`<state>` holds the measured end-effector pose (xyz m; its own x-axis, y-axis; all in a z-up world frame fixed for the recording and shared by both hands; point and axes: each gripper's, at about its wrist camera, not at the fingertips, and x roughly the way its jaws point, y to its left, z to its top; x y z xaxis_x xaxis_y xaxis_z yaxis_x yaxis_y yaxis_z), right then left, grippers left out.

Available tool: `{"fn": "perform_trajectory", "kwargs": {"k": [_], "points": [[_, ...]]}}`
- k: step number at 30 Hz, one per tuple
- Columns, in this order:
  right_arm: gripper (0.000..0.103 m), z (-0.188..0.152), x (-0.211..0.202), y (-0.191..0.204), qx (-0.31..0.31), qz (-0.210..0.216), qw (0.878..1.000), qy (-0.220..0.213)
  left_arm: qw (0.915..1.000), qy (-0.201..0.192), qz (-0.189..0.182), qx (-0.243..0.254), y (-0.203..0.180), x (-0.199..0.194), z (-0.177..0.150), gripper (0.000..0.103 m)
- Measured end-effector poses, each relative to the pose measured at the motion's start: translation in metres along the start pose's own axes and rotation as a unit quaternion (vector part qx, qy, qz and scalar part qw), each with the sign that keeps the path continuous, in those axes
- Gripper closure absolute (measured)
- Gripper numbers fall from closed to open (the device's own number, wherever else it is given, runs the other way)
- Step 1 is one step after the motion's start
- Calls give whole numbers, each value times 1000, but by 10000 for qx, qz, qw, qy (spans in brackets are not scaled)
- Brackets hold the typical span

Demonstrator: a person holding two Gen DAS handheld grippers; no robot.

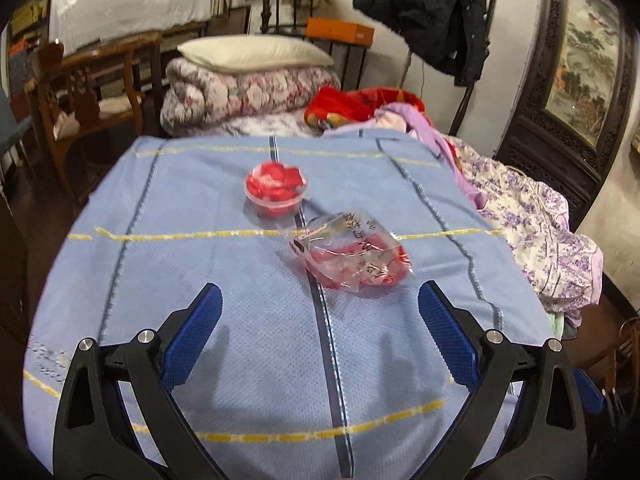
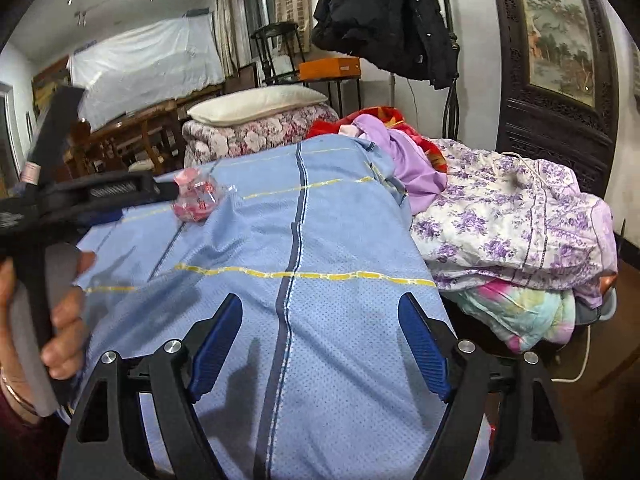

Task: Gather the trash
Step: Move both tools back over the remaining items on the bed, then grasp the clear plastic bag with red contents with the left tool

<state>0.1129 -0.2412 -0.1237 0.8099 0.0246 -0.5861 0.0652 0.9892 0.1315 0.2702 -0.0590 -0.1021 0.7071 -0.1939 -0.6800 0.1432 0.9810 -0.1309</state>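
Each gripper has two black plastic arms with long cut-out slots and round silver screw heads at the joints. The left gripper (image 1: 320, 304) carries blue pads (image 1: 192, 336) with a fine dotted texture, and the right gripper (image 2: 320, 316) has the same blue pads (image 2: 420, 344). The left hand (image 2: 60, 316) shows a dark red sleeve (image 2: 24, 448) and a thin gold bracelet (image 2: 14, 394) at the wrist.

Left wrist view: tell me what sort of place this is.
Probably a lived-in bedroom or spare room. A pillow sits on a folded quilt, a coat hangs by the wall, and bedding is heaped beside the blue sheet.
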Motion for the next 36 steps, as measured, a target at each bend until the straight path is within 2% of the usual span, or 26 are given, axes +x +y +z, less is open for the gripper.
{"fn": "perform_trajectory", "kwargs": {"k": [3,7,13,18,20,22,24,27,32,36], "points": [[21,0,5,-2,78,56,9999,85,9999,111,-18,-119,1,8,5,8],[21,0,7,-5,179,192,9995,167,9991,213,-223,-302,1,13,14,8],[20,-1,14,-15,409,365,9980,305,9980,432,-299,-336,-11,35,21,8],[20,-2,15,-17,488,455,9972,342,9968,696,-72,-395,-14,57,25,8],[20,-3,15,-17,462,443,9974,344,9955,771,-135,-536,-8,61,26,9],[20,-3,15,-16,452,431,9975,341,9953,663,-211,-675,0,57,26,20],[20,-3,16,-16,448,419,9976,336,9951,606,-394,-674,4,54,25,42],[20,-4,16,-15,424,352,9979,327,9968,422,-310,-598,9,40,22,46],[20,-4,15,-15,378,215,9985,319,9990,93,-64,-441,30,1,14,46],[20,-4,15,-14,341,152,9988,327,9975,-36,42,-699,65,-28,7,46]]}}
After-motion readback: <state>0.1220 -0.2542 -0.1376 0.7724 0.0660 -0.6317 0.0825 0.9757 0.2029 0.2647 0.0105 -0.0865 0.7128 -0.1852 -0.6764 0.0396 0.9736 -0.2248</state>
